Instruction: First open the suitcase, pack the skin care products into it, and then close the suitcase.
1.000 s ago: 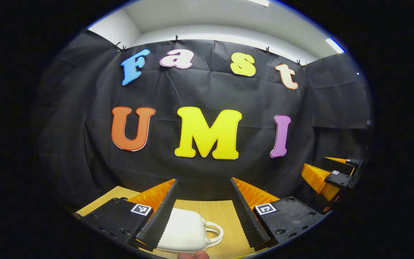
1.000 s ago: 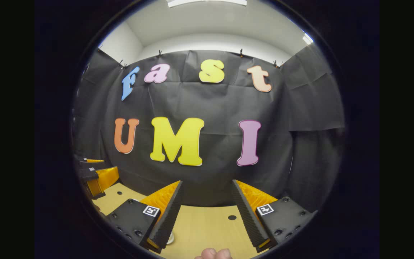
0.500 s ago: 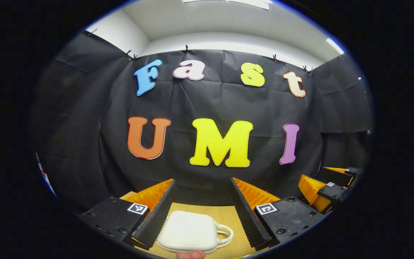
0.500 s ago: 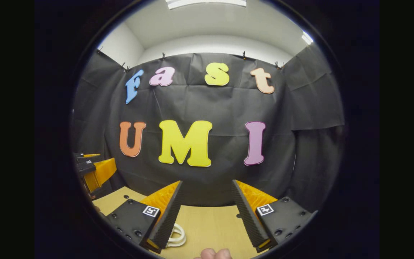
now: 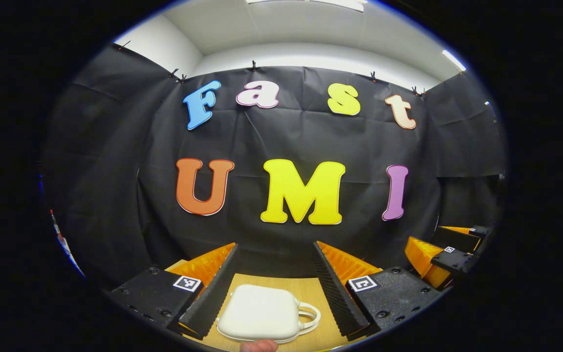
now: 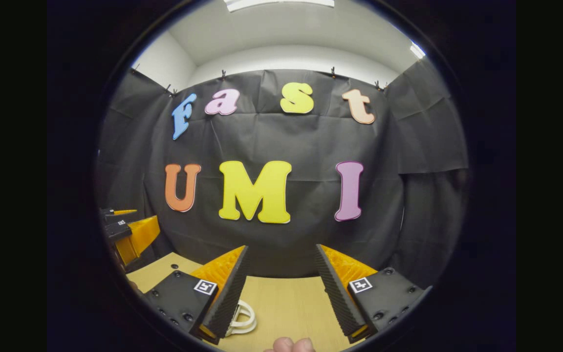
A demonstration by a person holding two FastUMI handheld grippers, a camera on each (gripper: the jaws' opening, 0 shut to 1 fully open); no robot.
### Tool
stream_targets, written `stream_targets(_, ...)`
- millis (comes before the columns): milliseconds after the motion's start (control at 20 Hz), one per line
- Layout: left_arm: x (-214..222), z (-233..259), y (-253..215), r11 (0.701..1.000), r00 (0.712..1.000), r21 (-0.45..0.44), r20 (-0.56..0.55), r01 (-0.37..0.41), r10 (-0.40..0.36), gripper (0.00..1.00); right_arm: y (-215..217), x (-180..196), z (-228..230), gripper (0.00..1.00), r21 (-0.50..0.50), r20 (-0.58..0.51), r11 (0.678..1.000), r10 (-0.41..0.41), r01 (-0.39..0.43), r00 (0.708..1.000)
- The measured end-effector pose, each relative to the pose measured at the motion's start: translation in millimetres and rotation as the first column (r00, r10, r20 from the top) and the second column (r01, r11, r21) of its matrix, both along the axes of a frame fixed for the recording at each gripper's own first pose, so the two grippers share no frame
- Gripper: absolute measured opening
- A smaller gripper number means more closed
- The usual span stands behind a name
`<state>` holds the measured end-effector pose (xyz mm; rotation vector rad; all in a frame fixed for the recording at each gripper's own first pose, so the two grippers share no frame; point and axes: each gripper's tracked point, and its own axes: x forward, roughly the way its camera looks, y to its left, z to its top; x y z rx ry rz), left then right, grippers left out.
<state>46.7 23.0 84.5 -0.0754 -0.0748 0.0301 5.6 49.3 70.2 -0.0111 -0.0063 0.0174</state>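
In the left gripper view, the left tool (image 5: 274, 288) stands wide open, its two fingers (image 5: 213, 293) long wedges with ribbed, sawtooth-like inner faces, each mounted on a dark block that carries a small square black-and-white marker. Between them, touching neither that can be seen, lies the suitcase (image 5: 261, 313): a small, smooth, off-white case with rounded corners and a soft pillow-like top, closed, flat on the bench (image 5: 306, 288), whose surface is pale wood grain. A thin looped handle (image 5: 309, 317) sticks out of its right side. A fingertip (image 5: 259, 346) of the holding hand peeks in at the very bottom edge. Farther off at the right edge is the right tool (image 5: 450, 249), held above the bench, its ribbed wedge and marker block turned sideways. In the right gripper view, the right tool (image 6: 280, 288) is likewise spread wide with nothing between its fingers but bare bench (image 6: 286, 303), matte light wood with a small dark hole near the left. The suitcase's handle (image 6: 242, 319), a double pale loop, shows just beside the inner face of the left finger (image 6: 223, 298), the case itself hidden behind it. The left tool (image 6: 127, 232) appears at the far left edge. Two fingertips (image 6: 291, 345) show at the bottom.
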Motion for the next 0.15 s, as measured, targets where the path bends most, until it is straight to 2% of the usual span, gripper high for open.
stream_targets(50, 0.1, -2.5, -0.2, 1.0, 1.0, 0.0, -0.004, -0.001, 0.001, 0.93, 0.8, -0.3, 0.1, 0.77, -0.001, 0.001, 1.0, 0.002, -0.002, 1.0)
stream_targets(150, 0.4, -5.7, -2.2, 1.0, 1.0, 0.001, -0.013, 0.003, -0.003, 0.93, 0.3, 0.7, 1.3, 0.79, -0.002, 0.003, 1.0, 0.005, -0.005, 1.0)
